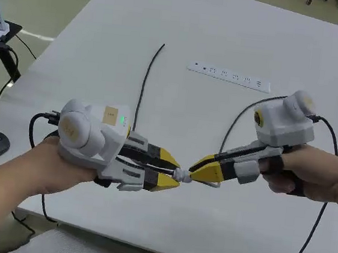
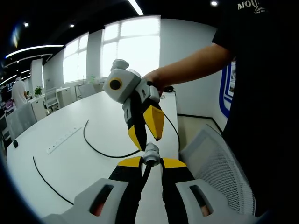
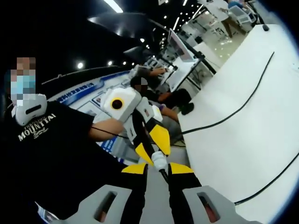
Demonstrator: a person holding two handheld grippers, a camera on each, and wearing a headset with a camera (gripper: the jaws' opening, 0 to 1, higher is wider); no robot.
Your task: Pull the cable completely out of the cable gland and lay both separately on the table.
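In the gland (image 2: 151, 154), the cable (image 2: 145, 173)

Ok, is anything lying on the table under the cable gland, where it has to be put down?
Nothing visible. The cable gland is held over bare table; the power strip and the loose black cable lie farther back.

Left hand (image 1: 43, 168): wrapped round its gripper's body, forearm coming in from the near left
Left gripper (image 1: 177, 174): points right, jaws pinching the cable gland (image 1: 182, 176)
Right hand (image 1: 309, 171): grips the handle
Right gripper (image 1: 196, 168): points left, tip to tip with the other, jaws narrowed on the cable (image 3: 163, 176)
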